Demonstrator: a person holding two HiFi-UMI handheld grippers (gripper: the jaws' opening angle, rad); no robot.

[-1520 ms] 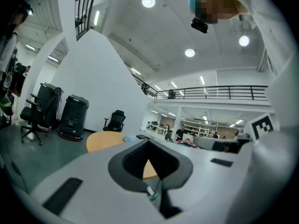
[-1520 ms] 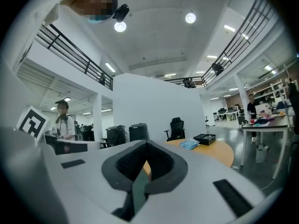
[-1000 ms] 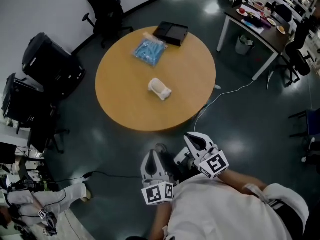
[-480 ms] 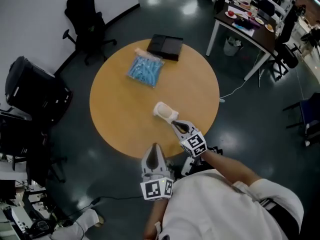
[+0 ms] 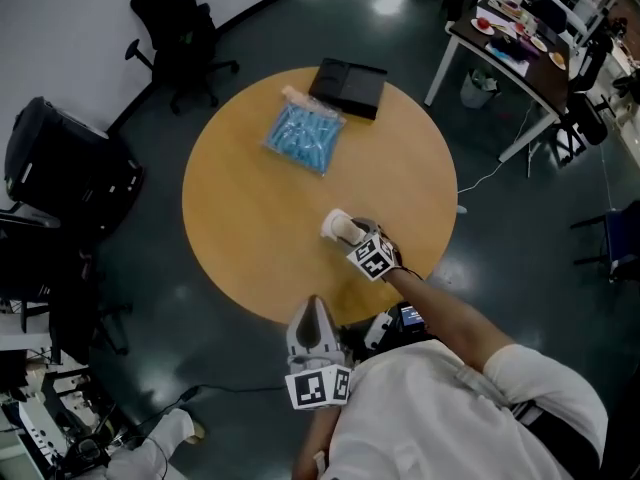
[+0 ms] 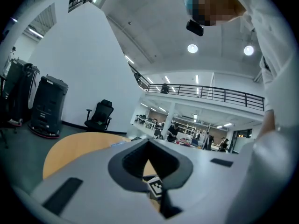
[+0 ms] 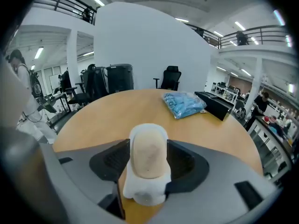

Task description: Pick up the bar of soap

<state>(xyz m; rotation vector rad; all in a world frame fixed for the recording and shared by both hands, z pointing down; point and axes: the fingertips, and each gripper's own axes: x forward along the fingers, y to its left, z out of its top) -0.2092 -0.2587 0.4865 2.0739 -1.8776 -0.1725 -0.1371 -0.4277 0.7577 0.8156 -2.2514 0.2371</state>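
Observation:
The bar of soap point(image 5: 337, 226) is pale beige and rests in a white holder point(image 7: 144, 191) on the round wooden table point(image 5: 250, 218), near its front right. My right gripper point(image 5: 349, 231) has reached over the table edge. Its jaws are opening, one on each side of the soap point(image 7: 148, 154), which still rests on the table. The left gripper point(image 5: 313, 306) hangs shut and empty, short of the table's near edge. From the left gripper view, its jaws point(image 6: 149, 143) meet at the tips.
A blue plastic bag point(image 5: 303, 136) and a black box point(image 5: 348, 86) lie at the table's far side. Office chairs point(image 5: 180, 23) and black cases point(image 5: 65, 173) stand to the left. A cluttered desk point(image 5: 510, 48) is at the far right.
My right gripper has travelled from beside my body forward over the table, and the soap now stands between its jaws. The left gripper stayed low near the table edge.

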